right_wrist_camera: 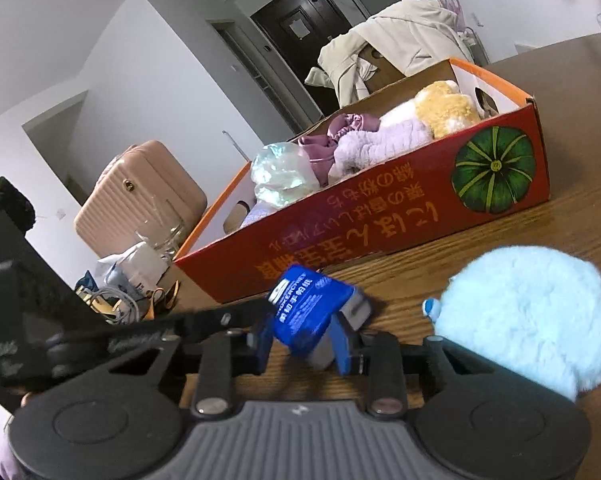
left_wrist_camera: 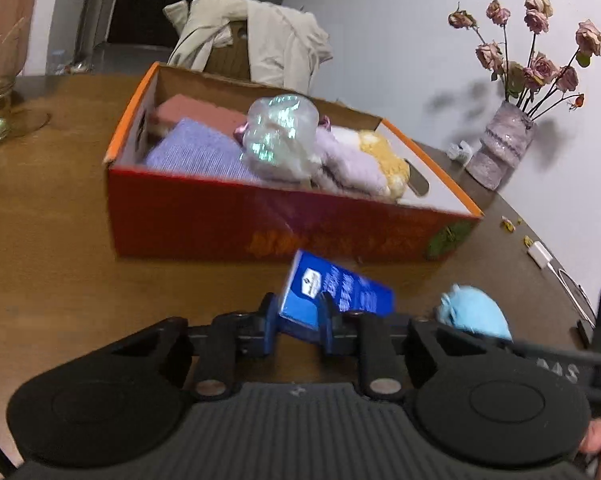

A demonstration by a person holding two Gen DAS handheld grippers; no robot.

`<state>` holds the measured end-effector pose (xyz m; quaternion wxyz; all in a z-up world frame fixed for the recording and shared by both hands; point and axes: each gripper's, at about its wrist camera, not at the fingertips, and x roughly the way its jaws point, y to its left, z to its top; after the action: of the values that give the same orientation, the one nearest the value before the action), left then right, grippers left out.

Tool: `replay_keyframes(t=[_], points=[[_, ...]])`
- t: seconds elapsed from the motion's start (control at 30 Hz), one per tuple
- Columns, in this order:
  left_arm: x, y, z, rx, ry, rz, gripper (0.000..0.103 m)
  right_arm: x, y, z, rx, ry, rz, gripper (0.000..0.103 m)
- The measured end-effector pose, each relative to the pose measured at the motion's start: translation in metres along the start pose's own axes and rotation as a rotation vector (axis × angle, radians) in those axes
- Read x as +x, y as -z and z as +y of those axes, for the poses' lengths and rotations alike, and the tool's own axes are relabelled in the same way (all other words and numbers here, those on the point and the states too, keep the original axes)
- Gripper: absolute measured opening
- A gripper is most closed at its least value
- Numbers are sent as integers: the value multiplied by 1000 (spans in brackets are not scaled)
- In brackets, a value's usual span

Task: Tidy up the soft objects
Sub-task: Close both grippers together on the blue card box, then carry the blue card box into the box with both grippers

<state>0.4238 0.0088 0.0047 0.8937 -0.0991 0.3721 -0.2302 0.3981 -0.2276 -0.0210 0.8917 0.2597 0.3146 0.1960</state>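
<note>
Currently I have both grippers on one item: a small blue plastic-wrapped tissue pack (left_wrist_camera: 336, 294) with white print, held just above the brown wooden surface (left_wrist_camera: 60, 264). My left gripper (left_wrist_camera: 298, 320) has its blue jaws clenched on one end of the pack. My right gripper (right_wrist_camera: 304, 340) has its jaws clenched on the other end, the pack tilted between them.

Just beyond the pack stands a red-orange cardboard box (left_wrist_camera: 260, 224) printed with yellow lettering and a green pumpkin. The box holds soft items:
- a folded lavender knit cloth (left_wrist_camera: 196, 152)
- a crumpled clear iridescent bag (left_wrist_camera: 280, 132)
- a pale lilac fluffy towel (left_wrist_camera: 348, 164)
- a yellow-and-white plush (left_wrist_camera: 384, 160)

A light blue fluffy plush ball (right_wrist_camera: 528, 316) rests on the surface, just beside the right gripper. A glass vase of dried pink roses (left_wrist_camera: 504, 144) stands near the wall, well apart from the pack.
</note>
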Motion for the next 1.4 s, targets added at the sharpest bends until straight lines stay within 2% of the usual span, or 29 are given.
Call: replay_keyframes(t=[0.13, 0.3, 0.47, 0.67, 0.83, 1.07, 1.2, 1.27, 1.3, 1.4], points=[[-47, 37, -12, -40, 30, -14, 22, -26, 12, 10, -48, -17, 29, 28], [-99, 97, -39, -71, 20, -19, 22, -75, 49, 30, -152, -37, 106, 28], [-134, 133, -57, -40, 37, -14, 22, -110, 76, 47, -244, -26, 141, 28], [-139, 137, -53, -89, -20, -40, 23, -131, 83, 48, -241, -32, 111, 28], [-128, 132, -55, -103, -33, -61, 31, -123, 82, 41, -202, -37, 89, 28], [-114, 133, -50, -115, -38, -42, 32, -105, 88, 35, -191, 15, 106, 28], [-113, 134, -48, -127, -27, -36, 32, -103, 90, 43, -262, 51, 109, 29], [-113, 135, -47, -129, -17, -38, 29, -103, 90, 44, -267, 40, 106, 22], [-112, 135, -48, -128, -9, -39, 25, -103, 90, 42, -255, 15, 107, 19], [-112, 135, -51, -107, -11, -46, 24, -103, 91, 41, -251, 13, 99, 19]])
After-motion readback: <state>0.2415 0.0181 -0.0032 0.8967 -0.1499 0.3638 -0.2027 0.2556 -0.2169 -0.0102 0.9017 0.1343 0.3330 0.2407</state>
